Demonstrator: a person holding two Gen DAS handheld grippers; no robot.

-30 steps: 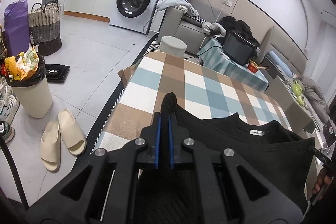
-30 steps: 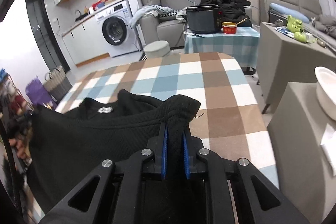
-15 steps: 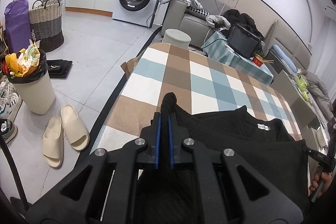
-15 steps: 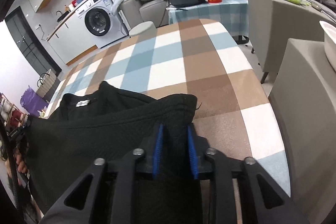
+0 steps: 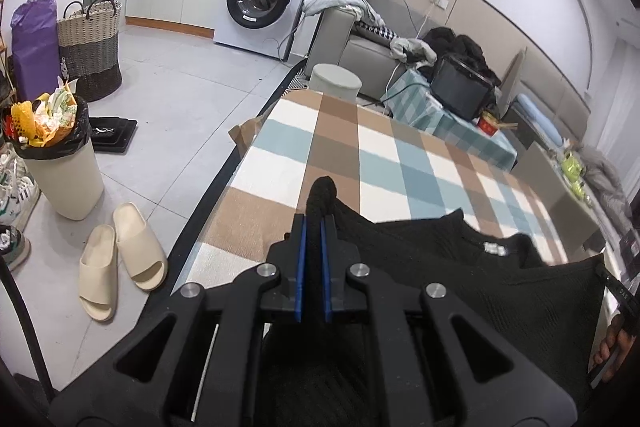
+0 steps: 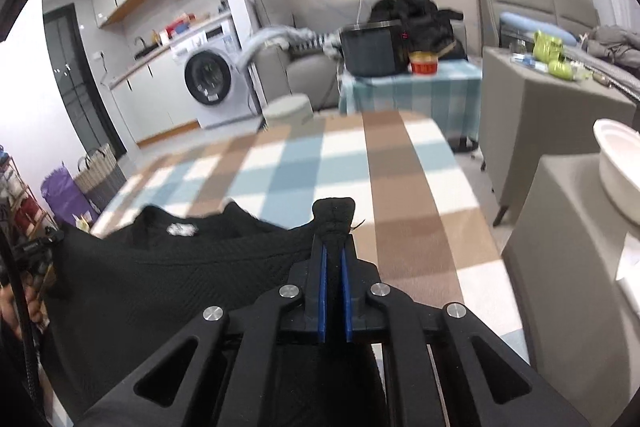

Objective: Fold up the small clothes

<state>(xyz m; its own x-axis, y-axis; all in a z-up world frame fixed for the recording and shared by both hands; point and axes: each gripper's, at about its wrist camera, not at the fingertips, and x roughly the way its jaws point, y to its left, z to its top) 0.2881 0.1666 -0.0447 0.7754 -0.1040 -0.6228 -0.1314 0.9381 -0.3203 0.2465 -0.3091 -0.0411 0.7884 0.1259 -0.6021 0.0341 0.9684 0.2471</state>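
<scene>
A black knitted garment (image 5: 460,267) with a white neck label lies stretched between my two grippers over the checked table (image 5: 384,155). My left gripper (image 5: 314,227) is shut on one corner of it, cloth bunched between the blue pads. My right gripper (image 6: 334,247) is shut on the other corner of the garment (image 6: 168,267), held above the checked table (image 6: 400,163). The garment's lower part is hidden under both grippers.
Left of the table stand a full bin (image 5: 60,163), beige slippers (image 5: 120,259) and a woven basket (image 5: 90,43). A washing machine (image 5: 260,7) and sofa are behind. A grey cabinet with a white bowl (image 6: 618,171) stands at the right.
Both grippers stay shut on the garment. The right wrist view has tilted up and pulled back, and the cloth at its pads is bunched more narrowly. The left view has shifted slightly.
</scene>
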